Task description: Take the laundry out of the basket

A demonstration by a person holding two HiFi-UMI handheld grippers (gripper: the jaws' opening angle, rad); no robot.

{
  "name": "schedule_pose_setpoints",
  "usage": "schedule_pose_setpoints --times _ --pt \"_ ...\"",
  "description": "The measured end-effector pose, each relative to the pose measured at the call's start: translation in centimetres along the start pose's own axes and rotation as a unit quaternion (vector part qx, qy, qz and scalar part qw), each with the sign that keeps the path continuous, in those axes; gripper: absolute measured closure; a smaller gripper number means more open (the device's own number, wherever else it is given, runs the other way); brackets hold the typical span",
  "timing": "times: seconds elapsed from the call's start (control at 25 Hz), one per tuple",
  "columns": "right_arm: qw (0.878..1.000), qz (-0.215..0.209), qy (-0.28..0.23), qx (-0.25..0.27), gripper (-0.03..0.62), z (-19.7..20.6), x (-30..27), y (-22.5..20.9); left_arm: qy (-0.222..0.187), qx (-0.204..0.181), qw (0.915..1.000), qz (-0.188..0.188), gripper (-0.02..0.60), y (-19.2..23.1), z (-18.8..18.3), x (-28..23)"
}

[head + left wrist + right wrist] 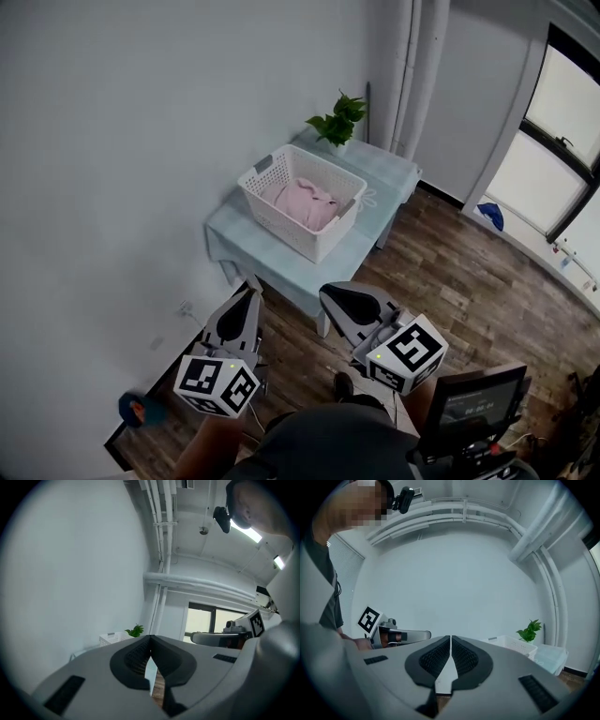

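Observation:
A white slatted laundry basket (265, 187) stands on a small table (242, 246) with a pale blue cloth, against the wall. Pink laundry (307, 202) lies bunched inside it. My left gripper (253, 292) hangs low at the left, short of the table's near edge, jaws shut and empty. My right gripper (330, 294) is beside it to the right, also shut with nothing in it. In the left gripper view the basket (111, 638) shows small and far beyond the closed jaws. The right gripper view has the basket (513, 644) off to the right.
A potted green plant (337, 120) stands on the table's far corner behind the basket. A wall socket (185, 307) sits low on the wall by my left gripper. Wood floor (450, 272) spreads to the right toward windows (562, 131). A screen on a stand (480, 401) is at lower right.

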State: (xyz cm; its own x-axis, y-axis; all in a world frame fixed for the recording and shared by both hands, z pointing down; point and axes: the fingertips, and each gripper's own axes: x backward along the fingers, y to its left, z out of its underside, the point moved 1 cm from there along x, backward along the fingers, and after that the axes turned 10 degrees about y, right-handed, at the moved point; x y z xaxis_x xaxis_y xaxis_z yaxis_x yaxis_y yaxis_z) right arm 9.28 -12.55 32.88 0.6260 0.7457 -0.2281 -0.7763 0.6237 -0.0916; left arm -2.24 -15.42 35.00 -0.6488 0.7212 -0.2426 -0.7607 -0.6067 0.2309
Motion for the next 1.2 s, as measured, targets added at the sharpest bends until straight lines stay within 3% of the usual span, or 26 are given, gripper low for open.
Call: schedule_pose_setpoints --times 0.28,0.6,1.2 --pt "0.999 -0.041 0.001 0.011 0.572 -0.9 -1.1 -6.9 -0.002 -0.019 0.9994 -0.028 0.574 -1.4 -2.3 -6.5" --pt "0.999 -0.044 0.009 -0.003 0.571 -1.8 -5.1 -13.5 0.001 -0.01 0.9976 -0.069 0.574 1.9 -4.0 -10.7" --pt "0.999 0.018 0.04 -0.006 0.56 -4.4 -18.3 -19.7 -0.002 0.005 0.9994 -0.034 0.574 14.6 -7.3 -17.0"
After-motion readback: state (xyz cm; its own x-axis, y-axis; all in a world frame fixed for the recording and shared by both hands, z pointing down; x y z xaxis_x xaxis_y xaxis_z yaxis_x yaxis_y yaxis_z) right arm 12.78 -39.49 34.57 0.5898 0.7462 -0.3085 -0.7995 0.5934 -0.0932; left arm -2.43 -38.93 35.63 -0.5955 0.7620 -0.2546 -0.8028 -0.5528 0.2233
